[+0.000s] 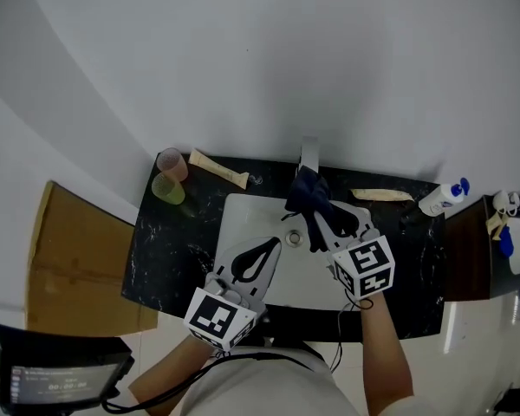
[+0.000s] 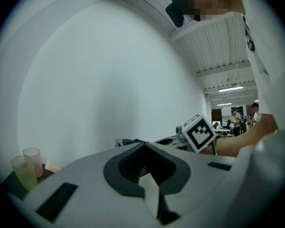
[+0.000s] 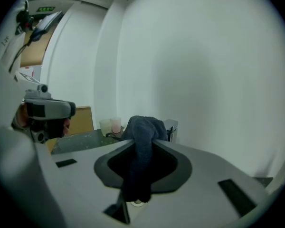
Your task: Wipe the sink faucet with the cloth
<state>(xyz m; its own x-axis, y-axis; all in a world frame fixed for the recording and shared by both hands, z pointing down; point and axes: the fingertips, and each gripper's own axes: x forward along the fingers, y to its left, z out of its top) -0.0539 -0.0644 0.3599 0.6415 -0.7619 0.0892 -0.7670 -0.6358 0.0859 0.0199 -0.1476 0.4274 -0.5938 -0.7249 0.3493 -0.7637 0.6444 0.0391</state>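
Observation:
The chrome faucet (image 1: 308, 155) stands at the back of the white sink (image 1: 243, 215), against the wall. My right gripper (image 1: 315, 208) is over the basin just in front of it, shut on a dark blue cloth (image 1: 304, 191) that bunches at the jaw tips and hangs down between them. In the right gripper view the cloth (image 3: 143, 137) drapes over the gripper (image 3: 143, 123), with the faucet (image 3: 172, 129) close behind it. My left gripper (image 1: 272, 244) hovers over the basin's front left, pointing level, jaws shut with nothing held; its tips (image 2: 141, 144) meet.
The black marble counter (image 1: 169, 250) holds a pink cup (image 1: 172, 164) and a green cup (image 1: 167, 189) at the back left, a cream tube (image 1: 218, 170) beside them, another tube (image 1: 381, 195) and a white bottle (image 1: 442, 198) at the right. A cardboard box (image 1: 69, 258) stands left.

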